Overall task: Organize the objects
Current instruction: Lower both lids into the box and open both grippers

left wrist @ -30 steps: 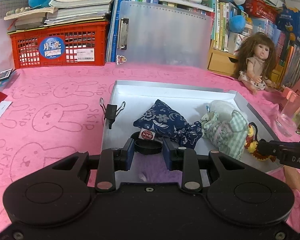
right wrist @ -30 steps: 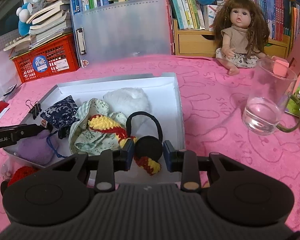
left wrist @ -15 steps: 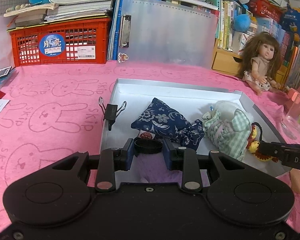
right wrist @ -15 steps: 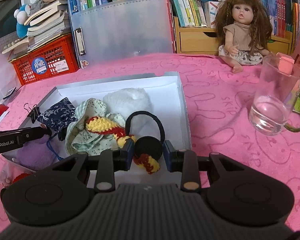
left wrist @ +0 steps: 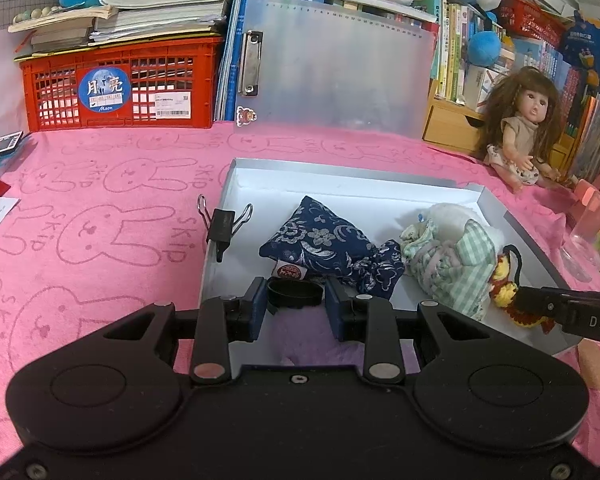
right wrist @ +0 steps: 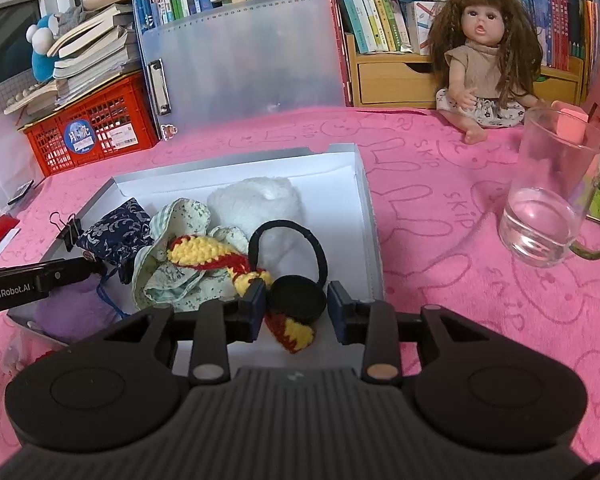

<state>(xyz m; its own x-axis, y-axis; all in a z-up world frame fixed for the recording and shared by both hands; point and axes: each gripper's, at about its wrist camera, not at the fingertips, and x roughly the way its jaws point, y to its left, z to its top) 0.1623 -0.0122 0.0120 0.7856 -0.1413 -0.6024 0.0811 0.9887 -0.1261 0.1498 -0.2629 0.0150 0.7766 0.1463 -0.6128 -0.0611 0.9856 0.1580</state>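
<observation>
A shallow silver-rimmed white box (left wrist: 380,188) lies on the pink cloth. In it are a navy floral pouch (left wrist: 324,240), a green checked pouch (left wrist: 452,264), a white plush (right wrist: 256,204), a purple pouch (left wrist: 300,340) and a red-yellow crochet piece (right wrist: 204,252). My left gripper (left wrist: 295,305) is shut on a black ring (left wrist: 295,294) over the box's near left corner. My right gripper (right wrist: 296,306) is shut on a black round pad (right wrist: 298,300) of a black hair band (right wrist: 320,252) at the box's near right.
A black binder clip (left wrist: 222,226) grips the box's left wall. A glass mug (right wrist: 552,200) with water stands right of the box. A doll (right wrist: 480,60) sits at the back right. A red crate (left wrist: 116,84) and a clear clipboard (left wrist: 340,68) line the back.
Both grippers have pulled back and risen slightly over the box, each keeping its hold. The things in the box have not moved.
</observation>
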